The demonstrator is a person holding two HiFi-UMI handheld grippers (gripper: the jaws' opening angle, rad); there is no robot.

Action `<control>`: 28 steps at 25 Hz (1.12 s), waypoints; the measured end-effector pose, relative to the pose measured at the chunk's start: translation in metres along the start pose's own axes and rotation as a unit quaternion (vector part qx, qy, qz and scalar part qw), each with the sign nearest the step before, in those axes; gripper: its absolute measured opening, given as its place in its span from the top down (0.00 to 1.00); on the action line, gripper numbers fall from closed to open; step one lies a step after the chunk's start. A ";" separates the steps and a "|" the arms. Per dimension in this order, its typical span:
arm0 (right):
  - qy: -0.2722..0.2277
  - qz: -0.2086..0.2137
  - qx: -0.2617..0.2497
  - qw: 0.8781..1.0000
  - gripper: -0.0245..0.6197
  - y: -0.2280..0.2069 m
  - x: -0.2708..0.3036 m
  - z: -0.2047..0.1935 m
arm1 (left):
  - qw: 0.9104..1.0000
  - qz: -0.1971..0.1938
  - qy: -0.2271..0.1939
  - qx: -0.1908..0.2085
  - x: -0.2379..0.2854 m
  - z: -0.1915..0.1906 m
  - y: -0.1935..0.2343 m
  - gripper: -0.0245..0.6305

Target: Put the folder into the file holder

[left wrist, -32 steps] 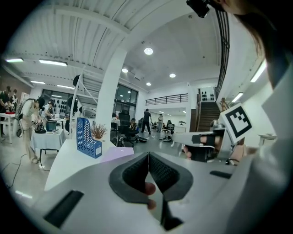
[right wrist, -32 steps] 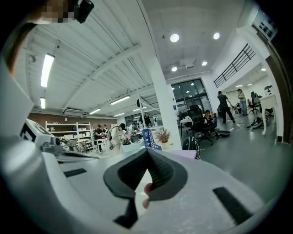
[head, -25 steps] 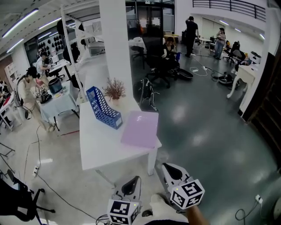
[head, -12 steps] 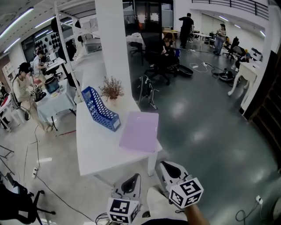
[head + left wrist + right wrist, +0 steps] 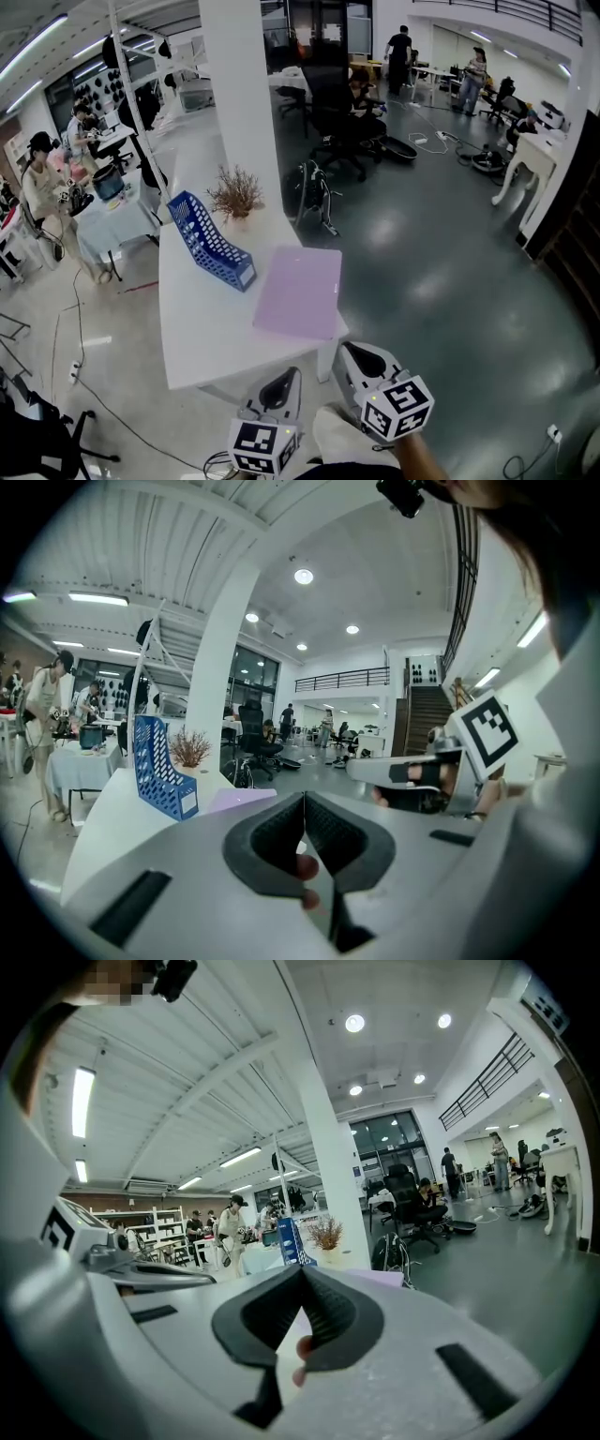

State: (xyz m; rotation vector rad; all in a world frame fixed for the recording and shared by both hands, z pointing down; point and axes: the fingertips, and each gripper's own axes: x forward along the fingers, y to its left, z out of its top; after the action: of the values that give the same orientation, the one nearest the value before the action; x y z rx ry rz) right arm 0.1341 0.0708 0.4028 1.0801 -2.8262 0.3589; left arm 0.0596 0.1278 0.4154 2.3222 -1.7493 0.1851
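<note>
A pale purple folder [image 5: 300,291] lies flat on the near right part of the white table [image 5: 202,328]. The blue mesh file holder [image 5: 210,242] stands upright to its left, further back. Both grippers hang low in front of the table's near edge, apart from the folder. My left gripper [image 5: 285,381] is shut with nothing in it, and so is my right gripper [image 5: 352,355]. In the left gripper view the file holder [image 5: 157,771] and the folder [image 5: 240,801] lie ahead beyond the closed jaws. The right gripper view shows the file holder [image 5: 292,1241] far off.
A small dried plant [image 5: 235,192] stands behind the holder against a white pillar [image 5: 242,94]. Right of the table is grey floor with a backpack [image 5: 315,192] and office chairs [image 5: 333,122]. People work at desks at left and in the far background.
In the head view the table, holder and folder have drifted slightly left and down. Both grippers stay low and shut in about the same place.
</note>
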 end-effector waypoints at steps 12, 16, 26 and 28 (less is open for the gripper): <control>0.005 0.009 0.001 1.000 0.96 -0.045 0.050 0.011 | 1.000 0.002 0.023 0.006 0.061 0.015 0.019 0.96; 0.006 0.012 0.001 1.000 0.96 -0.059 0.066 0.015 | 1.000 0.002 0.004 0.012 0.084 0.014 0.029 0.96; 0.016 0.018 -0.007 1.000 0.96 -0.104 0.106 0.019 | 1.000 0.008 0.021 0.000 0.136 0.019 0.041 0.96; 0.019 0.017 -0.008 1.000 0.96 -0.112 0.111 0.018 | 1.000 0.006 0.029 -0.007 0.145 0.020 0.039 0.96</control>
State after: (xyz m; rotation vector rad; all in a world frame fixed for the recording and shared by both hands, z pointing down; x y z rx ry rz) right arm 0.1266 -0.0860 0.4247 1.0111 -2.8116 0.3549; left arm 0.0615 -0.0221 0.4348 2.2729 -1.7322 0.2377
